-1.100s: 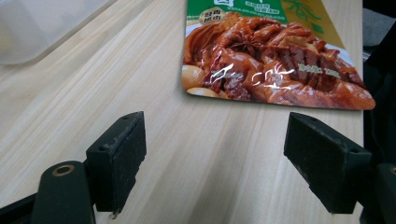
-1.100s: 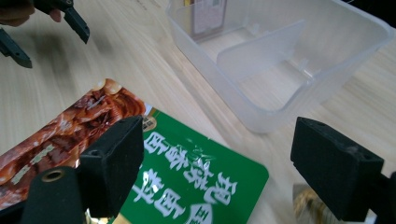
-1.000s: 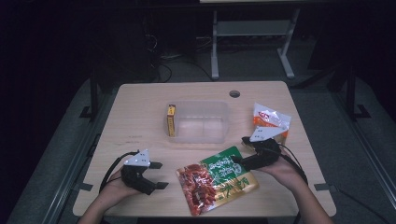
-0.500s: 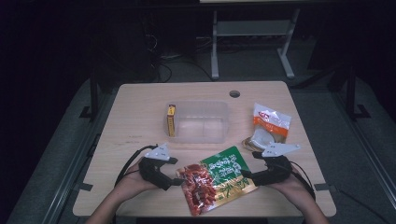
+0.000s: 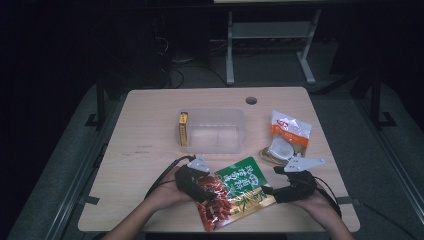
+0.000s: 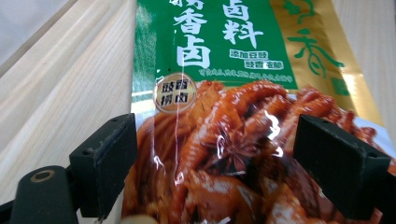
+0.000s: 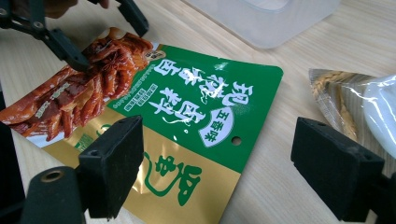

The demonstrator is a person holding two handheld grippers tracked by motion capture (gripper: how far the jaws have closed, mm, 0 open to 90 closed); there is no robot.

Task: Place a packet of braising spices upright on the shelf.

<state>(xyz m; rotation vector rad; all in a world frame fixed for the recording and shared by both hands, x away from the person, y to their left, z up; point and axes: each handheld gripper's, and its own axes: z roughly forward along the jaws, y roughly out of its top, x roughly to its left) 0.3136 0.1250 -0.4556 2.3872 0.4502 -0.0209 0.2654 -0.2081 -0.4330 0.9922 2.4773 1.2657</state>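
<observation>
A flat pouch (image 5: 235,192), green and gold with a red food picture, lies at the table's front middle. In the left gripper view my left gripper (image 6: 224,161) is open, its jaws standing either side of the pouch's (image 6: 224,93) red end. In the high view that left gripper (image 5: 207,192) sits at the pouch's left edge. My right gripper (image 5: 272,192) is at the pouch's right edge, also open. In the right gripper view my right gripper (image 7: 224,163) straddles the gold corner of the pouch (image 7: 187,107), with the left gripper (image 7: 109,42) beyond it.
A clear plastic tub (image 5: 212,131) stands mid-table with a yellow box (image 5: 183,129) against its left wall. A white and orange snack bag (image 5: 290,130) lies to the right, close behind my right gripper. The table (image 5: 145,150) has a cable hole (image 5: 251,100) at the back.
My left gripper has moved right from the table's left front onto the pouch's red end. My right gripper has drawn back toward the near edge beside the pouch.
</observation>
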